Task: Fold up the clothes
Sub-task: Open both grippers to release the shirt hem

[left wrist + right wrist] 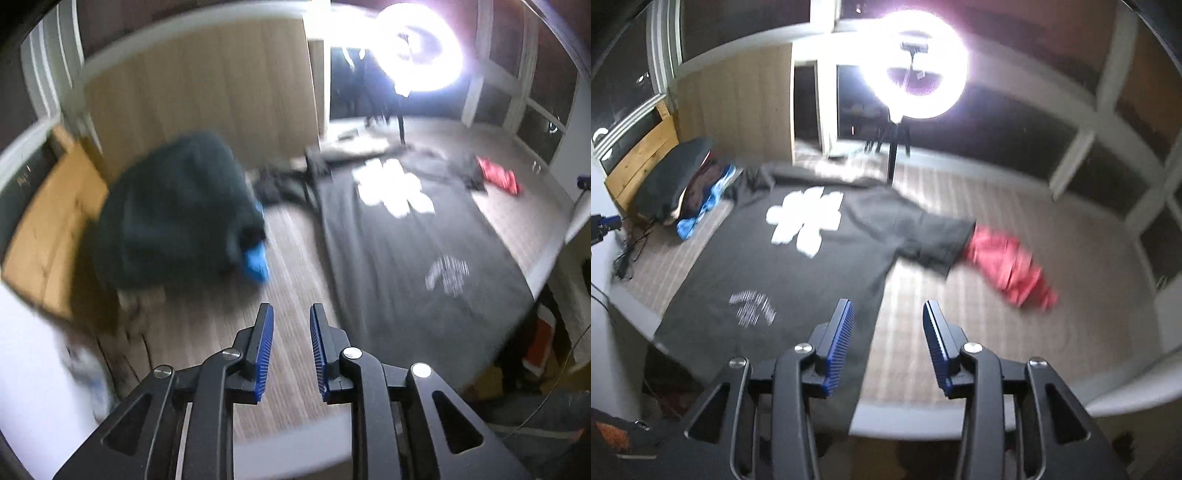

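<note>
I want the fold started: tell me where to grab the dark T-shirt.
Take the dark T-shirt by its near hem, coming from above. It lies spread flat with that edge hanging over the table edge, so probably each tool can pinch one corner.

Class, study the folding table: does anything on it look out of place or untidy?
Yes. The dark T-shirt lies spread flat, but a crumpled red garment sits at the end of its sleeve, and a loose heap of clothes is piled at the table's far corner.

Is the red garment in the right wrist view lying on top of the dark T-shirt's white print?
No: the red garment lies beyond the sleeve end of the dark T-shirt, well clear of the white print.
</note>
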{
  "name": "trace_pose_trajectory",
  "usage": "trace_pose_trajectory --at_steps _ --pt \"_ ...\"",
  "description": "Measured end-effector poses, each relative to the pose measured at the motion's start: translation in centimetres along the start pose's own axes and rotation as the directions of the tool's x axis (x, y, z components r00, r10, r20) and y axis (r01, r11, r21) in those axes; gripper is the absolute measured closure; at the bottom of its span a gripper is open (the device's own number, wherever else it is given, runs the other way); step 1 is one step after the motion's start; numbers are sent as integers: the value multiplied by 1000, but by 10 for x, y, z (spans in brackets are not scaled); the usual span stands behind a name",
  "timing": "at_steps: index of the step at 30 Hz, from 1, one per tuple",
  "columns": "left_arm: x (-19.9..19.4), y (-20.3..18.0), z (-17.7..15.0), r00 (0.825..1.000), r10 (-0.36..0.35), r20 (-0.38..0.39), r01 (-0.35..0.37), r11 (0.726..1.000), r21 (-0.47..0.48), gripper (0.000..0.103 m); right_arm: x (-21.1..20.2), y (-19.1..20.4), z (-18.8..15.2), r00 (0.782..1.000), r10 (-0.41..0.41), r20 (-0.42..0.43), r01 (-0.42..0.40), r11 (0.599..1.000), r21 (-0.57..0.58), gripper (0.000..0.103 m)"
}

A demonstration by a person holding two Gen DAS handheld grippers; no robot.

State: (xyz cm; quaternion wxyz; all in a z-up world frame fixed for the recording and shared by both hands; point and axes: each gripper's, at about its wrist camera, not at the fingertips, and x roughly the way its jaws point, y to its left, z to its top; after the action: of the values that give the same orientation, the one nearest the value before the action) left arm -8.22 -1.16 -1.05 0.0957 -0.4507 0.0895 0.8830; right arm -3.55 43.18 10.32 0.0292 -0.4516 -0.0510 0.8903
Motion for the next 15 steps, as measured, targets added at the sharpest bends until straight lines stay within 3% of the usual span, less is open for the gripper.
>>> trace_pose_trajectory --at_steps 4,7,8,10,15 --pt "48 2 57 1000 25 4 -25 1000 -8 83 45 2 44 999 37 9 -37 999 -17 64" --pt "85 -3 88 999 37 -5 -37 999 -27 81 104 9 57 992 128 -4 -128 991 -48 64" --pt "101 -6 94 998 58 -18 -59 998 -30 76 125 13 58 988 151 -17 -152 987 -58 64" --pt "134 -12 108 993 104 -50 -106 994 -35 73 175 23 60 980 186 -66 -191 978 -84 64" --pt "216 -12 134 984 111 -143 -130 983 -128 72 291 47 63 958 205 -200 -232 964 -126 64"
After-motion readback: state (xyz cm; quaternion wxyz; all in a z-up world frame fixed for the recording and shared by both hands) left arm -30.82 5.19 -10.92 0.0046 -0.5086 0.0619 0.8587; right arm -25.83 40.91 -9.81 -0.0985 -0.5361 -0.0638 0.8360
